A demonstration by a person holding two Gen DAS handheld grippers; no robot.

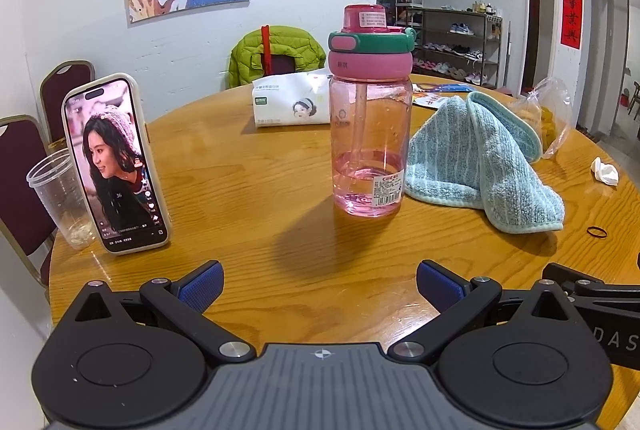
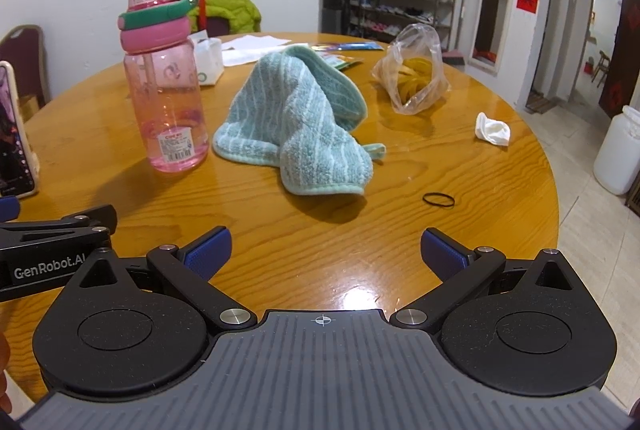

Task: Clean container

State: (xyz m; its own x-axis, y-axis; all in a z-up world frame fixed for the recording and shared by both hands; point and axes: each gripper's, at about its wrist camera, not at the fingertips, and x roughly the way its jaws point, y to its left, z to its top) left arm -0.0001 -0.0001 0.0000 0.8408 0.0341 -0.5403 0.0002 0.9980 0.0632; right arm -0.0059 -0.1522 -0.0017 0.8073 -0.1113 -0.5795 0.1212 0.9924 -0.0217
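Two grippers, left gripper [image 1: 319, 286] and right gripper [image 2: 325, 254], held wide open and empty, pink bottle [image 1: 370, 133] stood upright at 12 o'clock, blue towel [image 1: 480, 157] heaped at 2 o'clock

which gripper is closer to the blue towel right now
Right. The right hand-held gripper points almost straight at the blue towel, open, short of it. The left hand-held gripper faces the pink bottle, with the towel off to its right, further away.

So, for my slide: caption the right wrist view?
Open right gripper facing teal towel and pink bottle on table.
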